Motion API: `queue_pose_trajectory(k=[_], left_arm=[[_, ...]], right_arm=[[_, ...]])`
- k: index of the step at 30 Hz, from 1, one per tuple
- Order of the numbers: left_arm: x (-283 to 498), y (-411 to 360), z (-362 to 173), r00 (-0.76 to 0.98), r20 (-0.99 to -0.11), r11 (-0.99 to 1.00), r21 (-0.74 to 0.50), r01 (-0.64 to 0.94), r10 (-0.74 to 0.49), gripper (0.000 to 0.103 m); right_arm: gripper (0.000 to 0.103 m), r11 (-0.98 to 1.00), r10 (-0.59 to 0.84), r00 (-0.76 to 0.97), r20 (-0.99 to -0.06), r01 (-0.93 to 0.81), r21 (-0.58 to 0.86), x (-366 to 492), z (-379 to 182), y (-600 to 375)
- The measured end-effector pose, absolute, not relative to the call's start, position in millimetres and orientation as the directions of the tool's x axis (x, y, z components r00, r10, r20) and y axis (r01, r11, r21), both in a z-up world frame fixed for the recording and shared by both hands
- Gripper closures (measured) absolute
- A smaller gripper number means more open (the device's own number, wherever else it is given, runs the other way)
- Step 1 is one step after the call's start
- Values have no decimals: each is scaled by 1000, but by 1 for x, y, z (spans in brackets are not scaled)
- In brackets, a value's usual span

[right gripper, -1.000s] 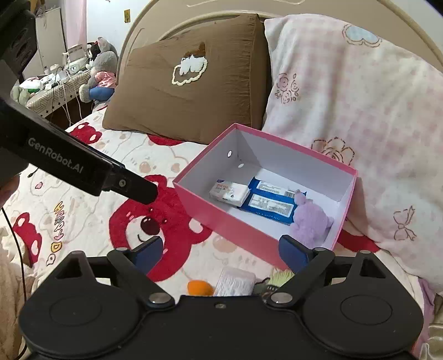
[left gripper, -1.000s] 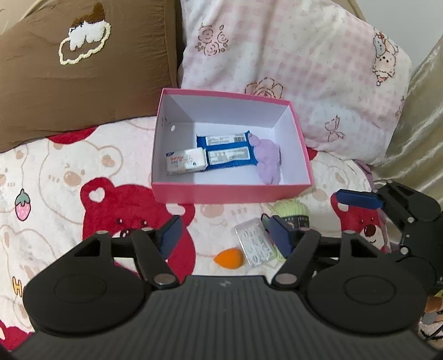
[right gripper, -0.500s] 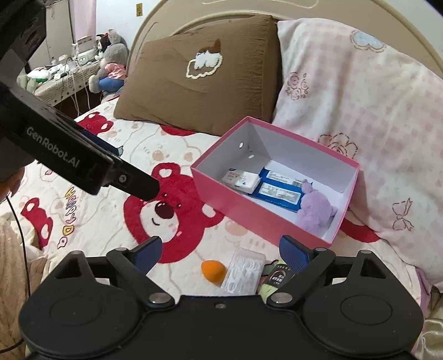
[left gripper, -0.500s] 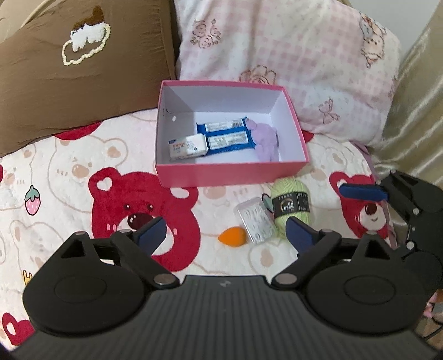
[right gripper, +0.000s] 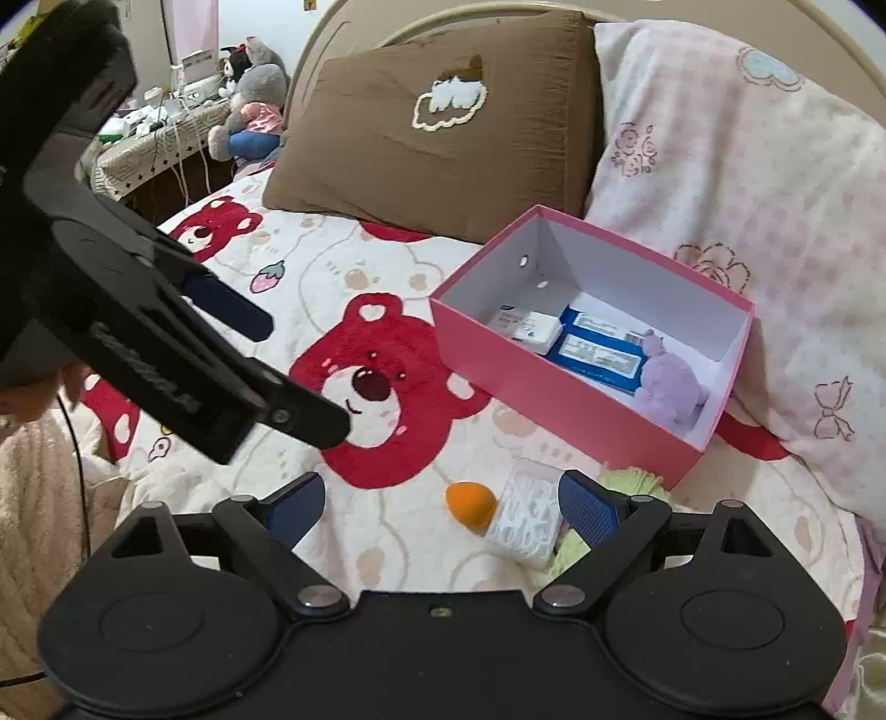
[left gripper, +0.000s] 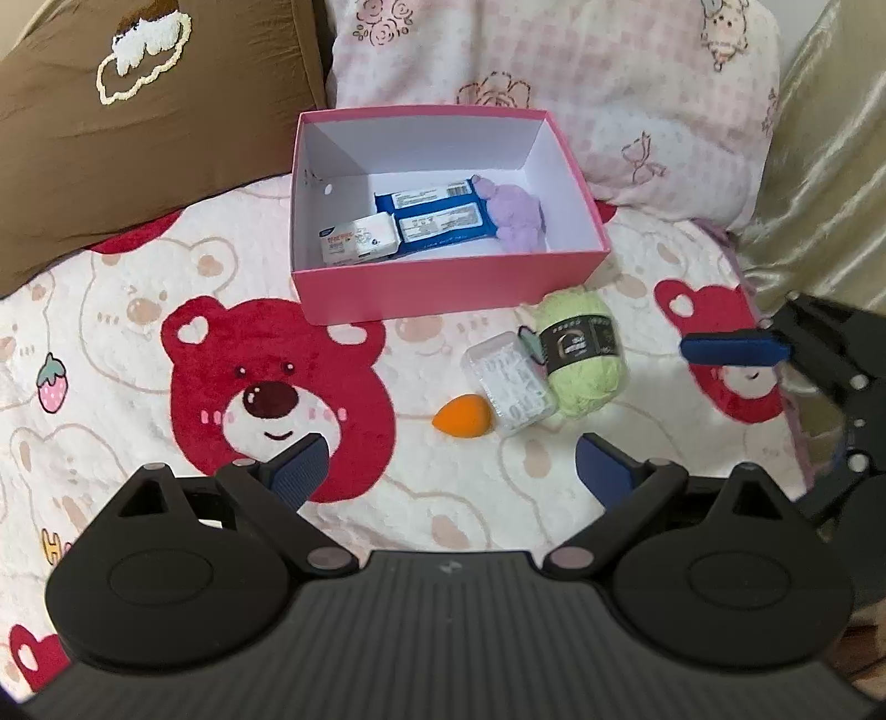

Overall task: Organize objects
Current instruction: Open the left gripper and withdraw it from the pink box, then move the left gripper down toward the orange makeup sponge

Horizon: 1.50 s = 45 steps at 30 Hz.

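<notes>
L gripper [left gripper: 451, 465] opening w/ nothing between, R gripper [right gripper: 443, 501] wide; sponge [left gripper: 462, 412], clear case [left gripper: 512, 382], yarn [left gripper: 581, 354] by pink box [left gripper: 443, 288]

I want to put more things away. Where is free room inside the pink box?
The pink box is bare along its back wall and left end. The white packet, blue packets and purple plush crowd the front right.

bed: blanket [left gripper: 138, 354] with red bears
pillows: brown pillow [right gripper: 443, 138], pink checked pillow [right gripper: 736, 183]
headboard: beige headboard [right gripper: 354, 33], curved
far side: cluttered side table [right gripper: 149, 149], plush toys [right gripper: 249, 105]
</notes>
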<state>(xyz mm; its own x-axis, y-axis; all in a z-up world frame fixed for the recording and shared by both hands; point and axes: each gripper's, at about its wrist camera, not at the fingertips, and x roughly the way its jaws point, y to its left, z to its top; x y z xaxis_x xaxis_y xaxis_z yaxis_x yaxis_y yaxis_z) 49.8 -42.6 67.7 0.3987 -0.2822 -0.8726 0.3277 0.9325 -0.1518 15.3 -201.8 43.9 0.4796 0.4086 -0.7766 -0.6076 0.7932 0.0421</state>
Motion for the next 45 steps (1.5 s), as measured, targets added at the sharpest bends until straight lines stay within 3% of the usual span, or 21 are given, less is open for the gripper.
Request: queue_pose_trajectory(k=[8, 20, 28, 36, 45], left_arm=[[49, -41, 43, 360, -887, 937, -184, 298, -288, 6], [45, -47, 6, 385, -873, 937, -193, 290, -299, 5], [48, -53, -26, 410, -874, 944, -138, 301, -259, 5], [50, -47, -52, 431, -854, 938, -165, 306, -291, 5], [47, -43, -78, 494, -802, 934, -218, 282, -336, 6]], right_arm=[[9, 771, 426, 452, -784, -634, 54, 6, 37, -199], [9, 749, 527, 448, -723, -647, 145, -7, 6, -223], [9, 763, 510, 504, -697, -639, 96, -2, -29, -217], [10, 798, 428, 558, -711, -602, 8, 3, -70, -217], [14, 839, 434, 595, -677, -540, 63, 14, -99, -206]])
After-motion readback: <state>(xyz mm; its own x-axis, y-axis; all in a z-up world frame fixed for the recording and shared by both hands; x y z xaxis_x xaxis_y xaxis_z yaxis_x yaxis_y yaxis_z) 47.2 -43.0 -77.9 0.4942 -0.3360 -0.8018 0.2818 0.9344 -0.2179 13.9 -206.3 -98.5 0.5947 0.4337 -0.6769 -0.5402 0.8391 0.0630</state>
